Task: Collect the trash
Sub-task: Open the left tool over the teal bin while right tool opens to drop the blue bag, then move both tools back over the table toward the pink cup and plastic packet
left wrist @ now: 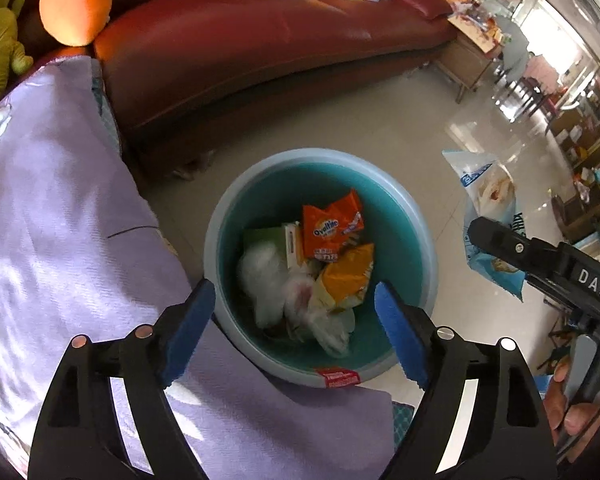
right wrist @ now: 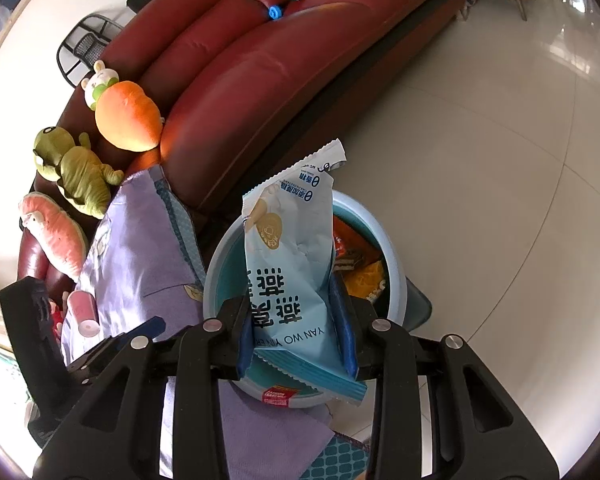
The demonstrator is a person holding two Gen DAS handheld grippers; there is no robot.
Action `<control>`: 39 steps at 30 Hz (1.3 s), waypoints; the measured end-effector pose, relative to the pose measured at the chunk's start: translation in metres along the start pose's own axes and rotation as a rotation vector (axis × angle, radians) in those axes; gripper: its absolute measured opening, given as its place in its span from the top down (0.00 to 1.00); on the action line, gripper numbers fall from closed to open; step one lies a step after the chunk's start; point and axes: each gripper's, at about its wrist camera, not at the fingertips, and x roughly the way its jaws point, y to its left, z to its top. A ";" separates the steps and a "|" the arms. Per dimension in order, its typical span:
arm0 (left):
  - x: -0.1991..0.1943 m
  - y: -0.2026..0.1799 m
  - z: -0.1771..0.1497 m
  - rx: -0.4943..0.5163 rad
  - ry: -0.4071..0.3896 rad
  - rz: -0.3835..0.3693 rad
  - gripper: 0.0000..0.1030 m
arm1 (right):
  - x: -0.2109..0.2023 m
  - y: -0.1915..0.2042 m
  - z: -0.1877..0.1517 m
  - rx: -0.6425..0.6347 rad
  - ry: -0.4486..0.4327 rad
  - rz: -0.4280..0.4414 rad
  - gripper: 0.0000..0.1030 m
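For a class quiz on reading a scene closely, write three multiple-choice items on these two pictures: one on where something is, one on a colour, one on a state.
1. Where is the orange Ovaltine packet?
A. on the sofa
B. inside the bin
C. on the floor tiles

2. What colour is the bin's inside?
A. teal
B. red
C. yellow

3. What is the right gripper doing?
A. standing open and empty
B. gripping a plush toy
C. clamped on a light blue snack bag

Answers: 1 B, the Ovaltine packet lies on the other rubbish in the bin. 2 A, the inner wall is teal. 3 C, the right gripper pinches the snack bag between its pads, above the bin; the left gripper is the open, empty one.
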 end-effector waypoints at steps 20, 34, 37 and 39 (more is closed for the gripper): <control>-0.035 0.035 -0.018 -0.086 -0.052 0.027 0.15 | 0.018 0.034 -0.007 -0.081 0.070 0.002 0.44; -0.055 0.058 -0.034 -0.145 -0.057 0.010 0.14 | 0.012 0.050 -0.022 -0.068 0.089 -0.065 0.28; -0.063 0.062 -0.039 -0.149 -0.067 0.006 0.13 | 0.007 0.056 -0.026 -0.073 0.092 -0.076 0.27; -0.069 0.066 -0.042 -0.155 -0.076 0.004 0.13 | 0.003 0.060 -0.028 -0.075 0.094 -0.077 0.26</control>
